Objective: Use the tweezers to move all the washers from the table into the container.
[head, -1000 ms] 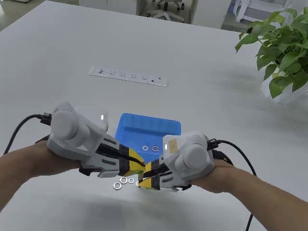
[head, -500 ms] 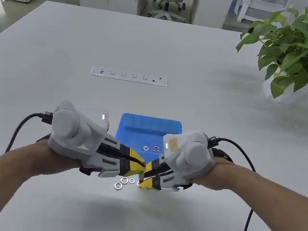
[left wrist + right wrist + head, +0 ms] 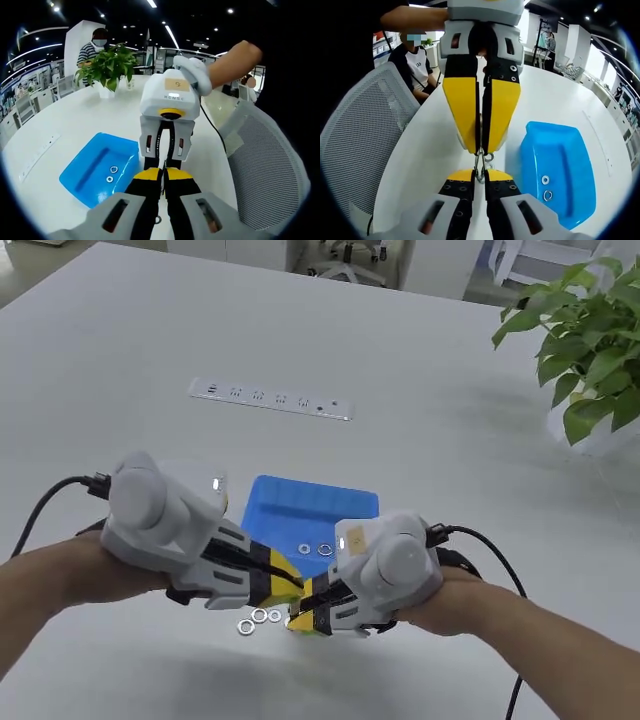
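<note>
1. Nearest, 6 o'clock in the head view: left tongs (image 3: 163,176) and right tongs (image 3: 480,175) meet tip to tip, low over the tabletop (image 3: 450,440). Both pairs are drawn together. The tweezers (image 3: 479,163) show as thin metal legs bridging the two. The left pair is clamped on one end, and the right pair looks closed on the other. Which one bears the load, cannot tell.
2. Loose washers (image 3: 260,617): three in a short row on the tabletop, at about 7 o'clock from the tips and just beside them. In the right gripper view one of them, it seems, sits against the tweezer legs. Pinched or merely lying behind, cannot tell.
3. Container (image 3: 300,502): a blue tray at 12 o'clock from the tips, just beyond them. The two washers inside (image 3: 325,549) lie side by side near its front edge.
4. Progress, as judged: early to middle. Two are in and at least three are left out; others may lie hidden under the tongs. The tweezers look as if they are being set in the grip, not yet carrying.
5. Tabletop: pale, wide and matte. A white power strip (image 3: 270,400) lies at 11 o'clock, well apart from the tray.
6. Potted plant (image 3: 585,330): at 2 o'clock, by the far right edge.
7. Room: office chairs (image 3: 350,255) at 12 o'clock past the tabletop. The gripper views show an open office with ceiling lights, a mesh chair (image 3: 365,127) and a seated person.
</note>
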### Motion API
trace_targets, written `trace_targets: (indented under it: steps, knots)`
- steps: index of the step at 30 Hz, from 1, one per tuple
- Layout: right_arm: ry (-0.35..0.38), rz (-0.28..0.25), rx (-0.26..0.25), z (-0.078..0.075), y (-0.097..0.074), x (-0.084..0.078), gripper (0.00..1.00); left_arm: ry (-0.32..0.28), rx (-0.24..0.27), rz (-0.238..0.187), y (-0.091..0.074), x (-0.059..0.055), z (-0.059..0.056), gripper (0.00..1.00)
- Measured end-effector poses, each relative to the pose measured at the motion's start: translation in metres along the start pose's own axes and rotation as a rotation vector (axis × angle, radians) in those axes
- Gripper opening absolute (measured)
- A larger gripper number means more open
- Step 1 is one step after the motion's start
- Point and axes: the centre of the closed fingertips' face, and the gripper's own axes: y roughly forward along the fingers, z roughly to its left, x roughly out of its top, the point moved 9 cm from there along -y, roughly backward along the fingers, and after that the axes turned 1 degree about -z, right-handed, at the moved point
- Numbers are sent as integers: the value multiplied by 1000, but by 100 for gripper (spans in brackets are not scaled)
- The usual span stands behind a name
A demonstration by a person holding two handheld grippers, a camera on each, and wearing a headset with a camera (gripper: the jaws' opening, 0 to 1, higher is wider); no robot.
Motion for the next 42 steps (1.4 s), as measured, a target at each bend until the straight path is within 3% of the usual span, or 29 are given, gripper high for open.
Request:
trace_targets:
  steps: [13,28,34,42]
  knots:
    - [12,-7,-13,1,0,0,8,5,-2,8,-2,2,-4,12]
    - [14,-27,-31,3,-2,4,8,-18,26,60,-16,-10,-4,38]
    - [1,-35,-42,3,-9,11,8,-44,43,50,-24,-15,-6,52]
    - [-10,-53,-60,4,-18,21,8,-87,55,51,-32,-24,-9,60]
